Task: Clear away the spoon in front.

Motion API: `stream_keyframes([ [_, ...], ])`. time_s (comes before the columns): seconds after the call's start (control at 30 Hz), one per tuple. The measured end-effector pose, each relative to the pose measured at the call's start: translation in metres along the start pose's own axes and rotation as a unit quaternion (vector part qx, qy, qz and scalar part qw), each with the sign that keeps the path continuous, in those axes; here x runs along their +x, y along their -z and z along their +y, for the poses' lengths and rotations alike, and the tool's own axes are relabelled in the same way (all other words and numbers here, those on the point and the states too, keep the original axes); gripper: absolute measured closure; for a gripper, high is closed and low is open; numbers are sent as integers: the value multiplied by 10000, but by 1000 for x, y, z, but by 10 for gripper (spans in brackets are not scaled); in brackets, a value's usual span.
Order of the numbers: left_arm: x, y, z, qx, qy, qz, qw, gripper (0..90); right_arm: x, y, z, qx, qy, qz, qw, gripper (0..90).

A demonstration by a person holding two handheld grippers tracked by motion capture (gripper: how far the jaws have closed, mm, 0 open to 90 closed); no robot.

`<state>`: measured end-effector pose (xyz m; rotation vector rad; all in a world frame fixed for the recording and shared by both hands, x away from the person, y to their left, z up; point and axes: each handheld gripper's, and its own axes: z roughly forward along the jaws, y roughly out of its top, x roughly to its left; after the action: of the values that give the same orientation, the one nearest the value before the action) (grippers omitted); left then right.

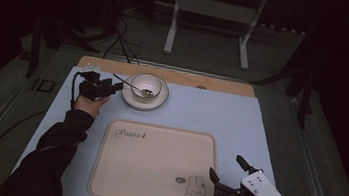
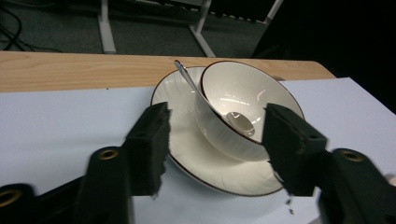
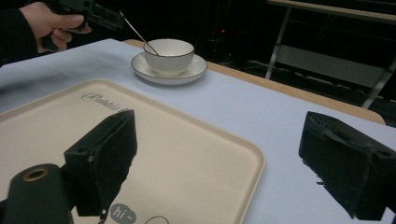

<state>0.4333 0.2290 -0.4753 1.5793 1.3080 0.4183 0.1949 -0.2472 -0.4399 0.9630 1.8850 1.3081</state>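
Observation:
A cream bowl (image 1: 146,85) (image 2: 243,105) (image 3: 169,52) with a dark rim stands on a matching saucer (image 1: 162,100) (image 2: 201,154) (image 3: 194,70) at the back of the table. A metal spoon (image 1: 131,86) (image 2: 212,100) (image 3: 137,32) rests in the bowl, its handle leaning out to the left. My left gripper (image 1: 119,85) (image 2: 215,140) is open just left of the saucer, its jaws spread on either side of the bowl and saucer edge. My right gripper (image 1: 227,168) (image 3: 219,163) is open, hovering over the right front corner of a cream tray (image 1: 154,163) (image 3: 187,149).
The tray carries a rabbit picture (image 1: 195,187) and a script word (image 1: 130,134). A pale blue mat (image 1: 240,121) covers the wooden table (image 1: 224,85). Cables (image 1: 119,36) and a white stand (image 1: 211,27) lie on the dark floor beyond.

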Motion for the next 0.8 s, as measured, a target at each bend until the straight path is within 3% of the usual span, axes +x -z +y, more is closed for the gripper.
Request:
stream_keyframes([
  [0.2, 1, -6, 1, -43, 178, 139, 9997, 518, 0, -1, 0, 36, -7, 21, 10000, 115],
  [0.23, 3, -9, 1, -93, 309, 191, 9993, 530, 0, 0, 0, 45, -11, 29, 10000, 115],
  [0.3, 4, -9, 1, -158, 387, 132, 9990, 545, 0, -1, -1, 55, -10, 36, 10000, 115],
  [0.5, 3, -13, 3, -242, 488, 99, 9985, 589, 0, -2, -1, 71, -20, 50, 10000, 115],
  [0.73, 1, -17, 2, -381, 557, 227, 9975, 629, 0, -2, -1, 82, -8, 57, 9999, 115],
  [0.8, 2, -18, 2, -407, 620, 159, 9971, 657, 0, -2, -1, 79, -8, 62, 9999, 115],
])
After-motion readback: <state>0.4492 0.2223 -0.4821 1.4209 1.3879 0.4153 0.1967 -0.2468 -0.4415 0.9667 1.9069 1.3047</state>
